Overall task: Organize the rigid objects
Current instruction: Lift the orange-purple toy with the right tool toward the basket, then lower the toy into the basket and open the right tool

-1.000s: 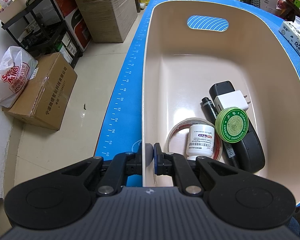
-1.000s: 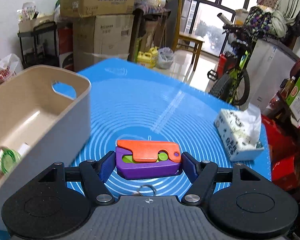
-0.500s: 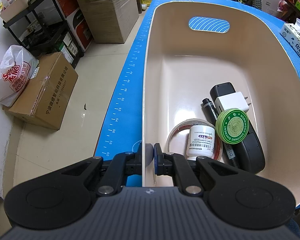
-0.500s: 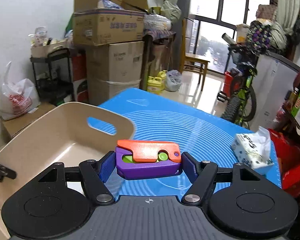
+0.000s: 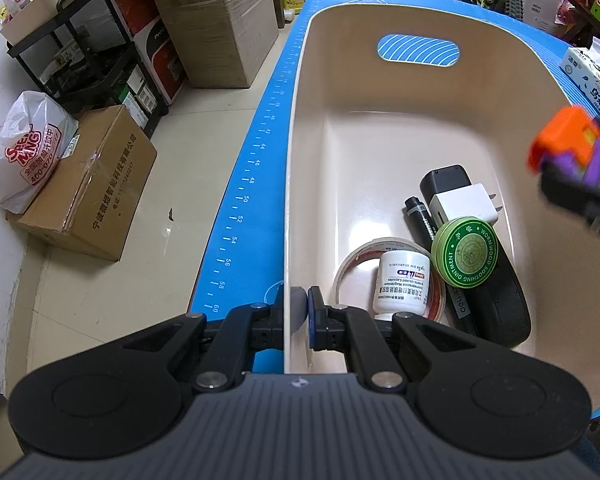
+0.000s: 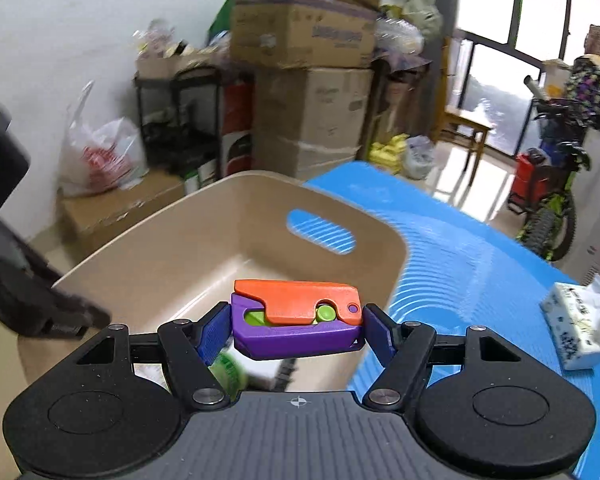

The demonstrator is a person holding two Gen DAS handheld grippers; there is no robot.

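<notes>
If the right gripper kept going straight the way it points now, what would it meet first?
Probably the beige bin's bare inner floor or far wall. The right gripper, shut on the orange-and-purple toy, points down into it from over the near rim. Depth is unclear.

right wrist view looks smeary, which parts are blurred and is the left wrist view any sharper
Right wrist view: background boxes and the beige plastic bin are motion-smeared, the orange-and-purple plastic toy is crisp. Left wrist view: sharp, except that toy blurred at its right edge.

My bin [image 5: 400,92] sits on the desk [image 5: 252,184]. In its near right corner a bottle [image 5: 403,282] lies in a tape roll [image 5: 350,268], a tin [image 5: 464,252] and charger [image 5: 464,203] just beyond. A tissue pack [image 6: 576,326] lies right of the bin.
</notes>
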